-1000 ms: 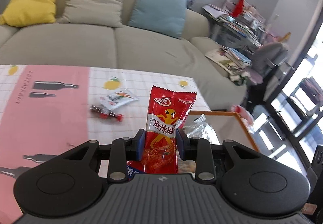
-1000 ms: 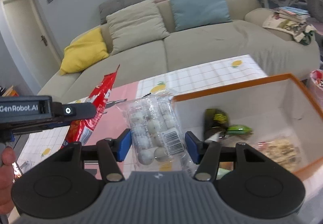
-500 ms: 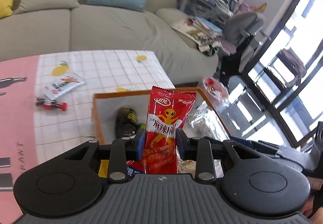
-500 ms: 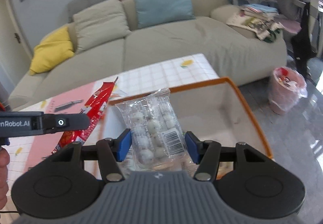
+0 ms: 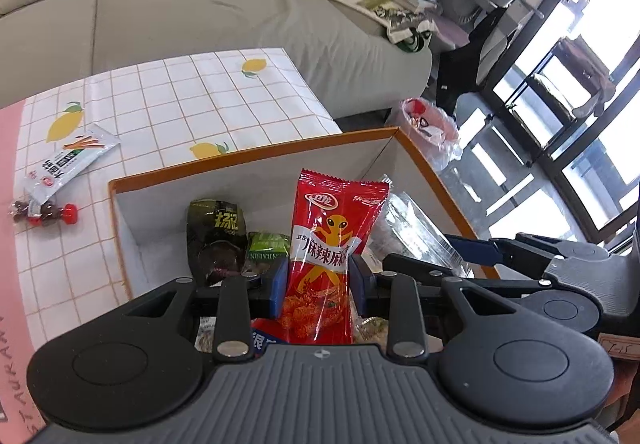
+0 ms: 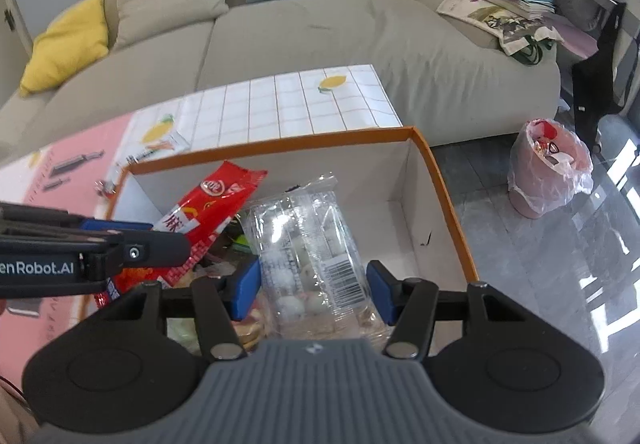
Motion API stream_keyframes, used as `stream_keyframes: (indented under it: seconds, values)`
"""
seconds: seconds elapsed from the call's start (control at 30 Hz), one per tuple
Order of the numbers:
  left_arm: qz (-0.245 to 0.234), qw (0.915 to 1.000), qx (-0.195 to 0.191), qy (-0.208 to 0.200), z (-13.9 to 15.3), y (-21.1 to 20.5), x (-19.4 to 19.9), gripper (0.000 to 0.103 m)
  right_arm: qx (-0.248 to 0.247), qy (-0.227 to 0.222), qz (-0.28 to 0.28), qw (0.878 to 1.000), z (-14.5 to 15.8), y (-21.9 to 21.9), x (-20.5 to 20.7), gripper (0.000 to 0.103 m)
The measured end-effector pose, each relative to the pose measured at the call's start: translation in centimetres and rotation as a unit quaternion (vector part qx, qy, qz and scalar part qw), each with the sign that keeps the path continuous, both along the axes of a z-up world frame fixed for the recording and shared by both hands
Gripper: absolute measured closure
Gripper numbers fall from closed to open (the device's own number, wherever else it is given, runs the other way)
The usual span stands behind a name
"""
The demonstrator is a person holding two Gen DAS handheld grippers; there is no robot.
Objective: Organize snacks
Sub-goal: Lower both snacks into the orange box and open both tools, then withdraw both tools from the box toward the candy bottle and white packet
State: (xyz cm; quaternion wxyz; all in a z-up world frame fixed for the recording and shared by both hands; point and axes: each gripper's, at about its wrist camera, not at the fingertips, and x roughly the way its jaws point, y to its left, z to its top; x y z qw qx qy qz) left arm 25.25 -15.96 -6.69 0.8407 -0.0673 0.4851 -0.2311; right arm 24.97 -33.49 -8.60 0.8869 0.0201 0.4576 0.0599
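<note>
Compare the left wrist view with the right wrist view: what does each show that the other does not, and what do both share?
Left wrist only: a dark green snack packet inside the orange-rimmed white box. Right wrist only: a yellow cushion on the sofa. Both: the box, the red foil snack packet in the left gripper, and the clear bag of white balls in the right gripper.

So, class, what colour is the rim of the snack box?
Orange, around white walls: box rim. The right wrist view shows it best.
</note>
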Motion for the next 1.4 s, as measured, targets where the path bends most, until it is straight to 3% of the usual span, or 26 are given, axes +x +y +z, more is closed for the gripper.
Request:
stream_keyframes:
  seconds: [0.53,0.97,1.07,1.4]
  values:
    - [-0.014,0.9984,0.039,0.039,-4.2,-3.2,4.0,0.067,-0.039,0.048,0.005,0.998,-4.3,-1.5,4.2,0.046]
    - [-0.021,0.9966,0.076,0.025,-5.3,-3.6,4.2,0.062,-0.081,0.063,0.035,0.994,-6.4,0.0,4.3,0.043]
    - [-0.025,0.996,0.084,0.02,-5.3,-3.8,4.1,0.059,-0.086,0.062,0.036,0.994,-6.5,0.2,4.2,0.042]
    - [-0.027,0.9928,0.113,0.031,-5.8,-4.1,4.0,0.03,-0.108,0.058,0.047,0.991,-6.6,0.8,4.0,0.042]
